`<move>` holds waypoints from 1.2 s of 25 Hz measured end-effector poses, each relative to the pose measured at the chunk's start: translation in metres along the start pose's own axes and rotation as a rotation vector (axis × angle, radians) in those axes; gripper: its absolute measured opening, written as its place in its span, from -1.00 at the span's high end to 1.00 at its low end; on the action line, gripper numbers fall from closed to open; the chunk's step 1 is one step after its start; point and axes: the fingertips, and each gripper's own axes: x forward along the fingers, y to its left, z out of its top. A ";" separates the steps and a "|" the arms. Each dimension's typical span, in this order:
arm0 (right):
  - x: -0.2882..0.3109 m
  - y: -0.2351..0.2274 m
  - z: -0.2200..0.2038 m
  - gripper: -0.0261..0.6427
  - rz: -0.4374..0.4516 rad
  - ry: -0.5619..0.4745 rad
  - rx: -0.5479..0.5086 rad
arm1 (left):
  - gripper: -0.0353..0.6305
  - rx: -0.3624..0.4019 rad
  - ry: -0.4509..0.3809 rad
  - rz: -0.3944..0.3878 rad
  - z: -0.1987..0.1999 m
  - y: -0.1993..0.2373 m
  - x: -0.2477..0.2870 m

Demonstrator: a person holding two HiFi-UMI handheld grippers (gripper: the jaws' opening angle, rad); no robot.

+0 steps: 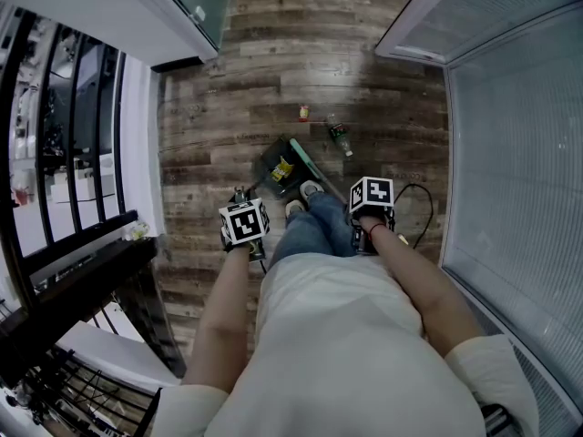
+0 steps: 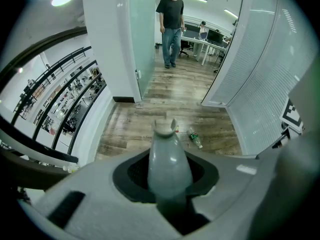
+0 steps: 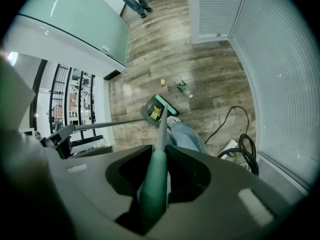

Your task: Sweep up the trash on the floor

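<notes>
A cream top (image 1: 346, 353) is worn, its sleeves (image 1: 187, 410) ending near the elbows, together with blue jeans (image 1: 314, 232) and pale trainers (image 1: 311, 189). A thin red band (image 1: 374, 228) is seen at the right wrist. A white cube printed with black square markers is carried on each gripper: the left cube (image 1: 244, 221) and the right cube (image 1: 372, 194). The left gripper (image 2: 167, 179) and the right gripper (image 3: 157, 176) are housed in pale grey moulding, with a dark recess round the jaws.

This is looking like an office: surfaces (image 2: 196, 42) carrying monitors (image 2: 216, 35), with chairs (image 2: 186, 45), are standing far ahead of the left tool (image 2: 168, 181), past a glass partition (image 2: 142, 39).
</notes>
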 end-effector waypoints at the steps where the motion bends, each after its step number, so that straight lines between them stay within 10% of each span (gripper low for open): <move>1: 0.000 0.001 -0.001 0.63 0.000 0.004 -0.008 | 0.60 0.000 -0.001 -0.001 0.000 0.000 0.001; 30: -0.011 0.024 -0.038 0.63 -0.008 0.026 -0.111 | 0.58 -0.002 -0.012 -0.021 -0.004 0.005 -0.005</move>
